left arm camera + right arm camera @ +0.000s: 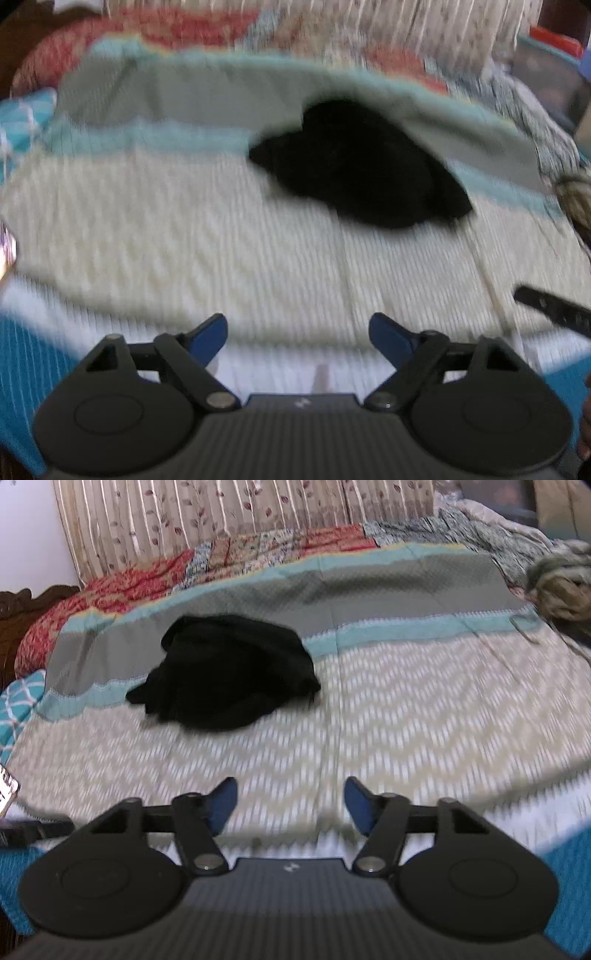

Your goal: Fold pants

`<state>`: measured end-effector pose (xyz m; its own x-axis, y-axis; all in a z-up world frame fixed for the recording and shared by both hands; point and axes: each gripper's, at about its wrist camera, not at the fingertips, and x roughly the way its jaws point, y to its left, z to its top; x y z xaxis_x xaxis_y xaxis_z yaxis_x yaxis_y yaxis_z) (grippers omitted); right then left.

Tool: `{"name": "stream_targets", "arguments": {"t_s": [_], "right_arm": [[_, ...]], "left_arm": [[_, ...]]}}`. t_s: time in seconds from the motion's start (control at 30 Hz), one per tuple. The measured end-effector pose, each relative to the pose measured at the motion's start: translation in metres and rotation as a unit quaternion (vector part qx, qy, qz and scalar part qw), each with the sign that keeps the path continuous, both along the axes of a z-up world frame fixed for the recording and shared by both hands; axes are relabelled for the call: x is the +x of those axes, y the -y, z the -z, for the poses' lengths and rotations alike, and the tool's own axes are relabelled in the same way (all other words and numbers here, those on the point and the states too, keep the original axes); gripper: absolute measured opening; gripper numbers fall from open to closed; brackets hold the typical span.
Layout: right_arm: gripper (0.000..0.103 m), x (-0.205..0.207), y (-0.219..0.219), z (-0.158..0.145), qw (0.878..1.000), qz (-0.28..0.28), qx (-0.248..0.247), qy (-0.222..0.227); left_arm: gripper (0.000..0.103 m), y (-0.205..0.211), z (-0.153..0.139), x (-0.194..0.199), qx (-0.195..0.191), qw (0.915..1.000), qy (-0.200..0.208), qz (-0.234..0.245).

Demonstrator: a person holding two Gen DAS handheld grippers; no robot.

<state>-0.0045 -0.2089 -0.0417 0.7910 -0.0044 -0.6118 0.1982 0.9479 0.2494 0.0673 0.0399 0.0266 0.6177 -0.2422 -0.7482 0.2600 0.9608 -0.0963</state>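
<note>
The black pants (pixel 362 166) lie crumpled in a heap on the bedspread (pixel 184 229), right of centre in the left wrist view. In the right wrist view the pants (pixel 225 675) lie left of centre on the bedspread (pixel 424 709). My left gripper (pixel 298 328) is open and empty, well short of the pants, over the cream zigzag part. My right gripper (pixel 290 797) is open and empty, also short of the pants and to their right. Part of the right gripper's arm (pixel 554 310) shows at the right edge of the left wrist view. Both views are motion-blurred.
The bedspread has grey and teal bands at the far side. A red patterned quilt (pixel 110 587) and a striped leaf-print curtain (pixel 258 506) lie behind. A rumpled olive blanket (pixel 561 587) sits far right. A dark wooden bed frame (pixel 14 613) stands at left.
</note>
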Motion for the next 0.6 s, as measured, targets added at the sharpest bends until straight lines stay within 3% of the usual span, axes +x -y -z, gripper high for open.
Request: {"name": "stream_targets", "arguments": {"t_s": [0.17, 0.3, 0.33, 0.37, 0.4, 0.43, 0.5, 0.6], "right_arm": [[0.062, 0.064, 0.010, -0.002, 0.997, -0.023, -0.058, 0.045], [0.062, 0.117, 0.002, 0.007, 0.989, -0.057, -0.129, 0.049], [0.060, 0.129, 0.001, 0.010, 0.987, -0.065, -0.141, 0.047], [0.053, 0.141, 0.001, 0.014, 0.985, -0.072, -0.150, 0.040], [0.013, 0.152, 0.005, 0.015, 0.985, -0.077, -0.154, 0.030], [0.006, 0.161, 0.009, 0.015, 0.986, -0.084, -0.146, 0.017], [0.006, 0.158, 0.026, -0.003, 0.991, -0.051, -0.116, 0.034], [0.005, 0.139, 0.065, -0.049, 0.993, 0.008, -0.083, 0.088]], "left_arm": [[0.081, 0.029, -0.003, 0.081, 0.034, 0.9962, 0.080, 0.005], [0.081, 0.059, 0.028, 0.142, 0.052, 0.9968, 0.059, 0.013], [0.073, 0.064, 0.037, 0.151, 0.065, 0.9966, 0.050, 0.008], [0.040, 0.070, 0.046, 0.161, 0.076, 0.9965, 0.035, 0.002], [0.019, 0.076, 0.056, 0.173, 0.077, 0.9970, 0.006, 0.001], [0.008, 0.077, 0.061, 0.182, 0.063, 0.9978, -0.022, -0.002], [0.008, 0.065, 0.052, 0.182, 0.018, 0.9985, -0.033, -0.039], [0.008, 0.045, 0.006, 0.175, -0.016, 0.9978, 0.031, -0.056]]}}
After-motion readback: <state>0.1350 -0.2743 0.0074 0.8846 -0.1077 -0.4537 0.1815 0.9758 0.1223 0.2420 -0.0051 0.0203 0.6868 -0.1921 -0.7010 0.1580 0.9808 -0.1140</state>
